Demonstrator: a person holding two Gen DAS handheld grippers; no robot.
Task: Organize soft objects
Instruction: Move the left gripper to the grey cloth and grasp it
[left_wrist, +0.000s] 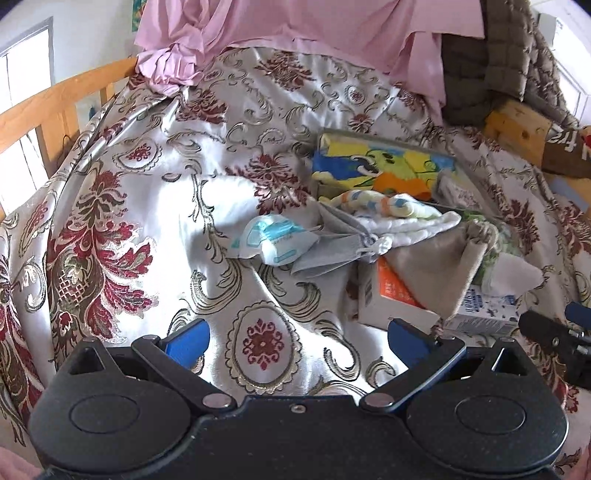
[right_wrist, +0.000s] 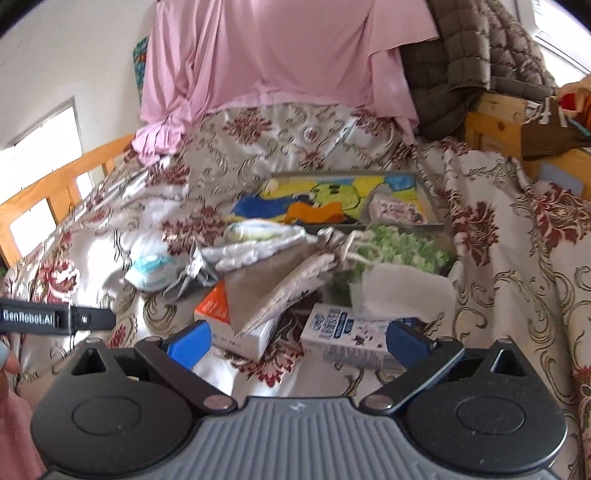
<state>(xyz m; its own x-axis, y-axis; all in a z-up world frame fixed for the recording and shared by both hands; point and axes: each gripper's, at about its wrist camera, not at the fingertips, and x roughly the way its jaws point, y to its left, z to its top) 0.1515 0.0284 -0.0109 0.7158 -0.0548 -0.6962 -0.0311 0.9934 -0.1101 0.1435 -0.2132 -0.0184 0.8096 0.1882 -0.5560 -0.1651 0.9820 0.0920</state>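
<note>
We hold the left gripper (left_wrist: 299, 343) and the right gripper (right_wrist: 297, 341) with their blue fingers spread wide apart and empty, both hovering over the near part of the floral bedspread (left_wrist: 155, 177). The soft objects lie heaped ahead: a beige drawstring pouch (right_wrist: 280, 280), a rolled diaper (left_wrist: 271, 238) at the heap's left, and a grey face mask (left_wrist: 332, 243) beside it, with a shallow box (right_wrist: 332, 199) at the far side.

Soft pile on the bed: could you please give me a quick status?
Left gripper open, empty. Right gripper open, empty. Soft pile untouched on bedspread. Two cartons mixed in.
</note>
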